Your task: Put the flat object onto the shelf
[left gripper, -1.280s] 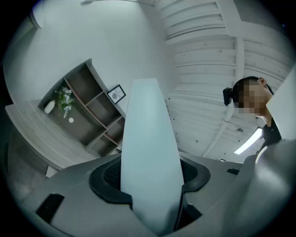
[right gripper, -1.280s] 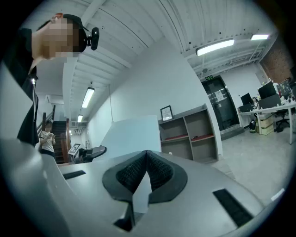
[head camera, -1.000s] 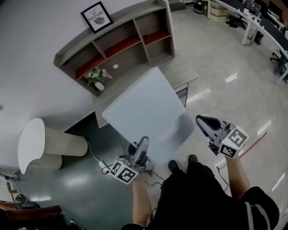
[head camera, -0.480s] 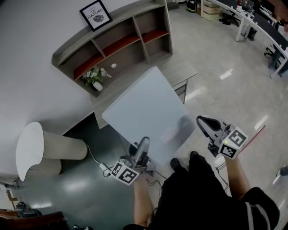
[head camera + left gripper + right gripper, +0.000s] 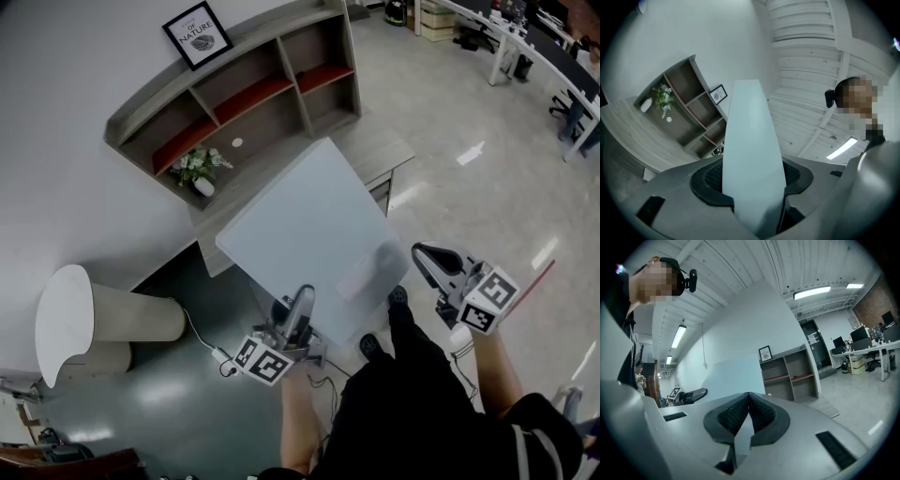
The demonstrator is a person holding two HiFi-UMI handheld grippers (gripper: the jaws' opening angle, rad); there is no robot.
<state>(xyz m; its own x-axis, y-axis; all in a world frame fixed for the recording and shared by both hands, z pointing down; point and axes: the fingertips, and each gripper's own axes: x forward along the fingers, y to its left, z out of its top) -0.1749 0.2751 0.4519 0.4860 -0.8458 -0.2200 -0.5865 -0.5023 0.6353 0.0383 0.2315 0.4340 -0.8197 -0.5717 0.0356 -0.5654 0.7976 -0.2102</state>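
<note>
Holding the flat board (image 5: 309,225) at centre frame, we pinch its lower edge with the left gripper (image 5: 301,298) and its right corner with the right gripper (image 5: 420,252) for balance; the shelf (image 5: 230,58) stands upper left.

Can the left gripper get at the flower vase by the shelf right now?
Probably not. The left gripper is shut on the white board, which juts out ahead of it toward the flower vase. The board would likely have to be set down first.
</note>
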